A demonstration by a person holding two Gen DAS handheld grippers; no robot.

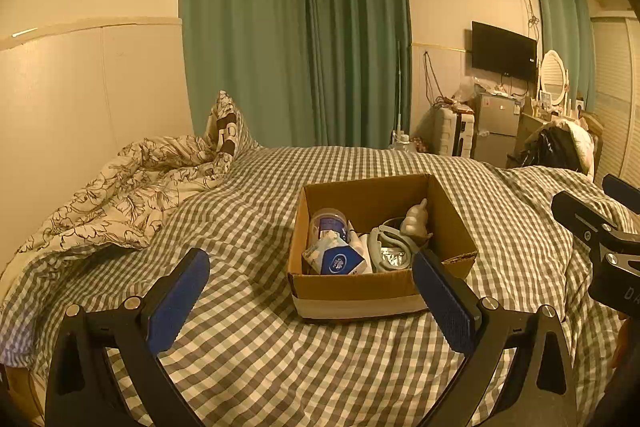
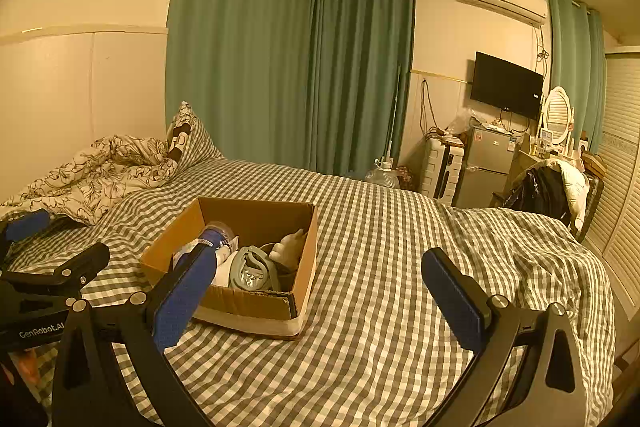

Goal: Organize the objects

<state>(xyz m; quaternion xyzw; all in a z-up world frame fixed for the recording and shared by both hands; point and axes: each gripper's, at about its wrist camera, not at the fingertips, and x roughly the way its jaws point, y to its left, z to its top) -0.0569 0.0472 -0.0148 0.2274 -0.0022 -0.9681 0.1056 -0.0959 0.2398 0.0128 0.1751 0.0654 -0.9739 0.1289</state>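
An open cardboard box (image 1: 352,291) stands on the checked bed; it also shows in the right wrist view (image 2: 248,303). In it lie a blue-capped clear jar (image 1: 329,225), a blue and white packet (image 1: 338,261), a grey strap-like item (image 1: 390,247) and a pale figurine (image 1: 416,221). My left gripper (image 1: 312,277) is open and empty, just in front of the box. My right gripper (image 2: 320,273) is open and empty, to the right of the box; it also shows at the right edge of the left wrist view (image 1: 596,223).
A crumpled floral duvet (image 1: 120,195) and a pillow (image 1: 226,127) lie at the bed's far left. Green curtains (image 1: 296,39) hang behind. A suitcase (image 2: 442,167), small fridge (image 2: 486,167), TV (image 2: 506,89) and a chair with clothes (image 2: 548,191) stand beyond the bed's right side.
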